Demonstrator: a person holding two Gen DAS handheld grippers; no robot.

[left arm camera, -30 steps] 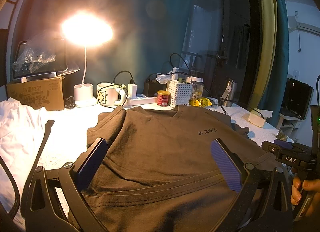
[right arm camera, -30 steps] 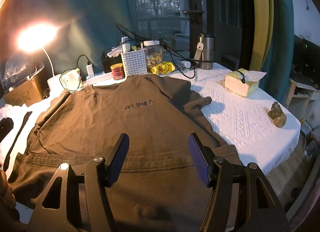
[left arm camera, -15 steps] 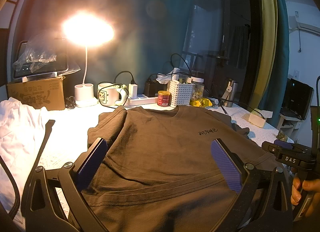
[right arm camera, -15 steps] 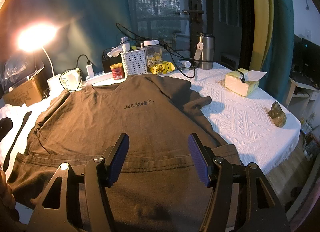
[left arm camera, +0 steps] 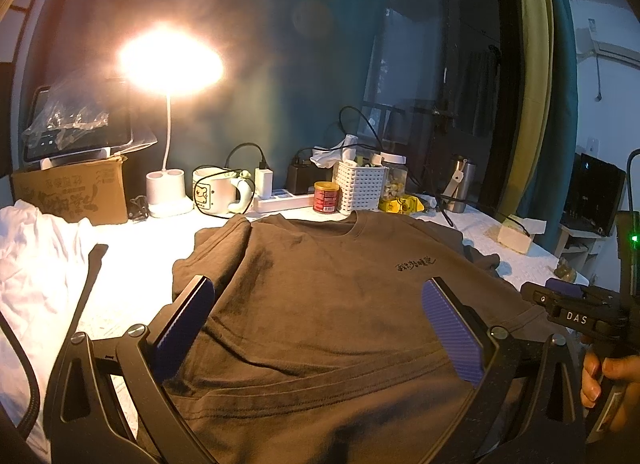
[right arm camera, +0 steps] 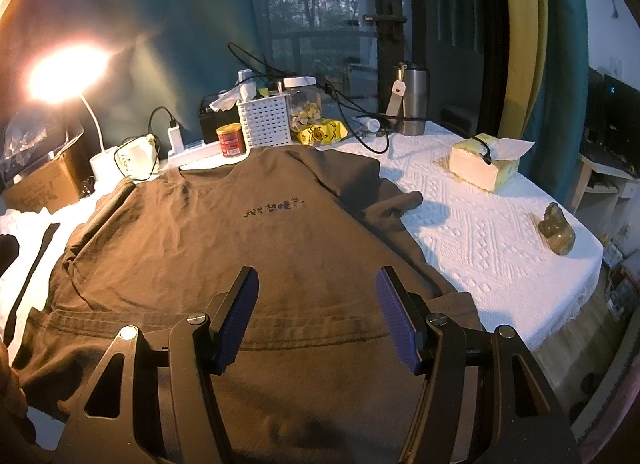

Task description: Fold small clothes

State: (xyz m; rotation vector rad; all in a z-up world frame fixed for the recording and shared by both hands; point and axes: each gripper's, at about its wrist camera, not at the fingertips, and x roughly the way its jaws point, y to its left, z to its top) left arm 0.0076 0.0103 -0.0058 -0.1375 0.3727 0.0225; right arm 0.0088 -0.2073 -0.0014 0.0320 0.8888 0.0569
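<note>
A brown T-shirt (left arm camera: pixel 320 296) lies spread front-up on the white tablecloth, collar towards the far clutter, hem near me; it also shows in the right wrist view (right arm camera: pixel 248 260). Its left sleeve is folded in; the right sleeve (right arm camera: pixel 384 200) is crumpled on the cloth. My left gripper (left arm camera: pixel 316 304) is open, hovering above the lower shirt, nothing between its blue pads. My right gripper (right arm camera: pixel 316 292) is open over the hem, empty. The right gripper's body (left arm camera: pixel 576 316) shows at the left wrist view's right edge.
A lit desk lamp (left arm camera: pixel 168 64), mug (left arm camera: pixel 212 194), power strip (left arm camera: pixel 280 200), red can (right arm camera: pixel 231 140), white basket (right arm camera: pixel 264 120), jar and steel flask (right arm camera: pixel 410 100) line the far edge. A tissue box (right arm camera: pixel 484 164) and a small figurine (right arm camera: pixel 556 228) sit right. White cloth (left arm camera: pixel 36 260) lies left.
Nothing has visibly moved; both grippers stay open and hold their place over the shirt.
</note>
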